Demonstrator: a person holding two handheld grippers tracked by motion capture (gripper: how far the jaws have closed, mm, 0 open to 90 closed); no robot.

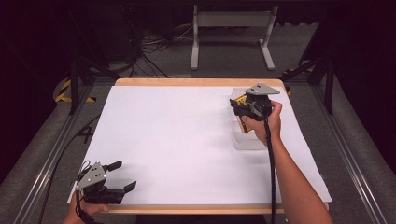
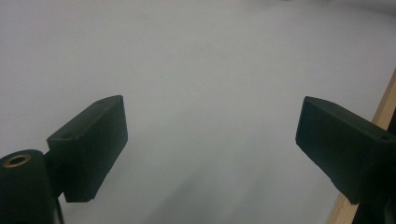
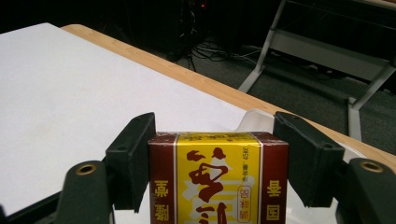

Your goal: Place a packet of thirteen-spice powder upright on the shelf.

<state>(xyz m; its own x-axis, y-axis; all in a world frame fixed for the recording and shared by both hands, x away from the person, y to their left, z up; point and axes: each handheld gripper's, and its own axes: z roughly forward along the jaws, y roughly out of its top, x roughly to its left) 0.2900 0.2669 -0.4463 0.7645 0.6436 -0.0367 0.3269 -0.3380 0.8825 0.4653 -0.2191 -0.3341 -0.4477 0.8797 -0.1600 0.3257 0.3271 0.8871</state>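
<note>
1. My right gripper [image 3: 219,154] is clamped on a small carton [image 3: 218,179]; one black pad presses each of its narrow sides, and the jaws stand only as far apart as the carton is wide.
2. The carton is rectangular, with dark red side bands and a yellow centre panel bearing large red characters. The print reads upside down in the right gripper view. Its lower part is cut off by the frame edge.
3. In the high view my right gripper [image 1: 243,109] sits over the far right part of the table, with my right hand [image 1: 264,122] wrapped round its body and the cable running back along my forearm. A yellow and red corner of the carton [image 1: 241,99] shows just beyond the jaws.
4. The carton is held directly over a clear plastic container [image 1: 247,140] standing on the white sheet [image 1: 177,135]. I cannot tell whether it touches the container.
5. My left gripper [image 1: 122,176] is at the near left corner of the table, jaws spread wide with nothing between them. The left gripper view shows its pads [image 2: 88,149] over bare white sheet, with the wooden table edge [image 2: 385,105] beside the right-hand pad.
6. Beyond the far table edge: grey floor, loose cables [image 1: 154,44] and a grey metal stand [image 1: 231,35].
</note>
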